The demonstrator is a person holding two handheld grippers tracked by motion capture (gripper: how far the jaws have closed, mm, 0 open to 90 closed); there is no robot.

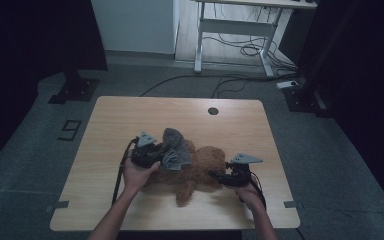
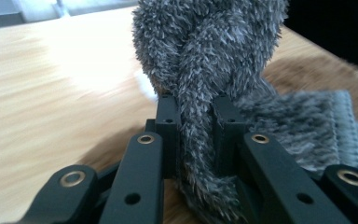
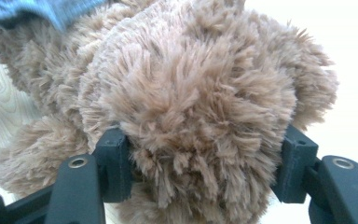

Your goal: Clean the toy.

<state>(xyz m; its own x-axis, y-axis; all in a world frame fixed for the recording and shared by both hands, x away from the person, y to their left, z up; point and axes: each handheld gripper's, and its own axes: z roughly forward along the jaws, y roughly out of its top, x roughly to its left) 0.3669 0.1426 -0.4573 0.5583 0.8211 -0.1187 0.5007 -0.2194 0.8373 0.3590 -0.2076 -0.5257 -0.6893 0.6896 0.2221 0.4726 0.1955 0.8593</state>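
A brown teddy bear (image 1: 205,167) lies in the middle of the wooden table (image 1: 130,120). A grey fuzzy garment (image 1: 176,147) with a knitted edge is draped over its left part. My left gripper (image 1: 162,156) is at the bear's left side. In the left gripper view, my left gripper (image 2: 196,121) is shut on a twisted strand of the grey garment (image 2: 205,56), with brown fur (image 2: 307,74) behind. My right gripper (image 1: 216,175) is at the bear's right side. In the right gripper view, its jaws stand wide and press both sides of a plush lump of the bear (image 3: 191,93).
The table has a round cable hole (image 1: 213,111) near its far edge. Beyond it, a white-legged desk (image 1: 230,30) stands over loose cables (image 1: 250,50) on the floor. Black stand bases sit on the floor at left (image 1: 75,90) and right (image 1: 305,97).
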